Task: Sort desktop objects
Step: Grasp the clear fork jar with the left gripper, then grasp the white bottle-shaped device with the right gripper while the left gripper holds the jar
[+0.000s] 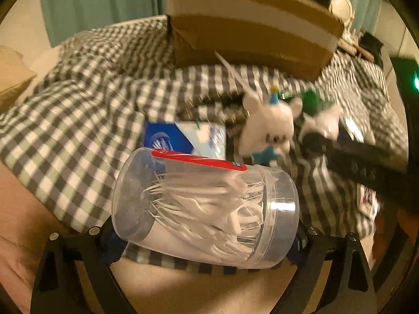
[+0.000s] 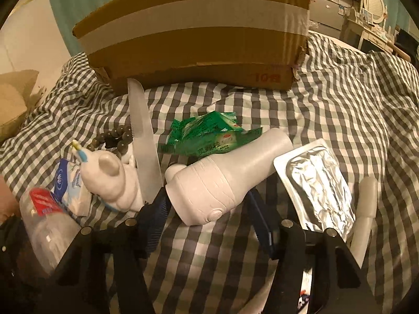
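Jaws of your left gripper [image 1: 207,238] stand spread wide with a clear plastic jar of white floss picks [image 1: 207,209] lying on its side between them; whether the pads press on it you cannot tell. Jaws of your right gripper [image 2: 207,217] stand partly spread around the base of a white plastic bottle [image 2: 225,175], which lies tilted on the checked cloth [image 2: 327,110]; contact at the pads is not clear. Just left of the bottle you see a white bear figurine [image 2: 112,180], a white plastic knife [image 2: 144,141] and dark beads [image 2: 115,136]. Behind it lies a green packet [image 2: 209,136]; to its right, a foil blister pack [image 2: 316,183]. A cardboard box [image 2: 199,34] sits at the back.
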A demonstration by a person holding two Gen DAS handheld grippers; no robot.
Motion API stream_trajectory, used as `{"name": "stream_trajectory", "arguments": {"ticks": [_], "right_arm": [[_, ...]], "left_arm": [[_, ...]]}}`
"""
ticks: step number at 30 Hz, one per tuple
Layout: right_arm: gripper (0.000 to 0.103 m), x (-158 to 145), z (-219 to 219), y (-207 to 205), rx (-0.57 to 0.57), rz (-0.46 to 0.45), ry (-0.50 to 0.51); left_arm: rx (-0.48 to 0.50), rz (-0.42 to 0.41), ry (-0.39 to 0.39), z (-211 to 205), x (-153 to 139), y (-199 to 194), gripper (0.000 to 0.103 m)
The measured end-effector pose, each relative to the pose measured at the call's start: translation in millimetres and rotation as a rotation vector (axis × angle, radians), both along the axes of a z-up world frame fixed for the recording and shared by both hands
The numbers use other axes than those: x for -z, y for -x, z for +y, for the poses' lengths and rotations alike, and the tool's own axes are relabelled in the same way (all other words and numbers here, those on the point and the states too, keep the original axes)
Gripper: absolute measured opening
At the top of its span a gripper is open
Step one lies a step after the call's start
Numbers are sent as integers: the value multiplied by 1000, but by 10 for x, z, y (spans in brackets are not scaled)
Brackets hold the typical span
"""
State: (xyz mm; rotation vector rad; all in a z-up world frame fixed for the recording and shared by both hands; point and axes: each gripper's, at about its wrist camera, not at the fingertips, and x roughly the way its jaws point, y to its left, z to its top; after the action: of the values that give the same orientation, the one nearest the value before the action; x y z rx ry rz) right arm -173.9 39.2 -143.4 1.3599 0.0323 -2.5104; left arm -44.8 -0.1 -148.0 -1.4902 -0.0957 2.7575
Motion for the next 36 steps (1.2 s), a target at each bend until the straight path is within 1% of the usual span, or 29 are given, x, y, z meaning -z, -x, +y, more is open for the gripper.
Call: {"name": "stream_trajectory", "arguments": {"ticks": [1, 2, 4, 5, 10, 12, 14, 17, 18, 19, 21, 23, 28, 31, 33, 35, 36], "right_arm": [[62, -15, 38, 0, 6, -7, 17], [68, -39, 80, -23, 16, -5, 39], [75, -90, 127, -45, 35, 10, 57], [77, -110, 128, -46, 41, 13, 65], [79, -118, 144, -20, 97, -2, 125], [79, -96, 148, 27, 132, -17, 153], [79, -75, 137, 78, 162, -20, 146], [79, -17, 92, 152, 187, -30, 126], [78, 11, 79, 171, 187, -38, 133], [72, 29, 72, 179, 184, -40, 145], [69, 39, 20, 177, 174, -36, 129], [61, 30, -5, 157, 156, -35, 141], [61, 12, 10, 56, 138, -58, 163], [60, -66, 14, 2, 129, -61, 164], [60, -143, 49, -55, 123, -47, 173], [59, -275, 65, -141, 115, -3, 181], [59, -338, 55, -178, 103, 14, 168]], "left_arm": [[-13, 16, -9, -29, -22, -8, 95], [-25, 28, -14, -57, -41, 8, 96], [-47, 54, -17, -97, -72, 17, 96], [-59, 73, -15, -114, -91, 24, 96], [-96, 159, 8, -98, -153, 147, 96], [-103, 170, 1, -99, -147, 200, 96], [-114, 180, -11, -114, -120, 273, 96], [-120, 174, -23, -126, -85, 382, 96], [-125, 171, -29, -128, -70, 411, 96], [-131, 170, -41, -138, -55, 432, 96], [-137, 169, -58, -156, -45, 449, 96], [-140, 172, -70, -172, -53, 454, 96], [-142, 188, -70, -174, -87, 432, 96], [-142, 197, -75, -172, -128, 410, 96], [-142, 206, -79, -177, -174, 382, 96], [-145, 217, -82, -171, -236, 342, 96], [-143, 220, -83, -169, -259, 327, 96]]}}
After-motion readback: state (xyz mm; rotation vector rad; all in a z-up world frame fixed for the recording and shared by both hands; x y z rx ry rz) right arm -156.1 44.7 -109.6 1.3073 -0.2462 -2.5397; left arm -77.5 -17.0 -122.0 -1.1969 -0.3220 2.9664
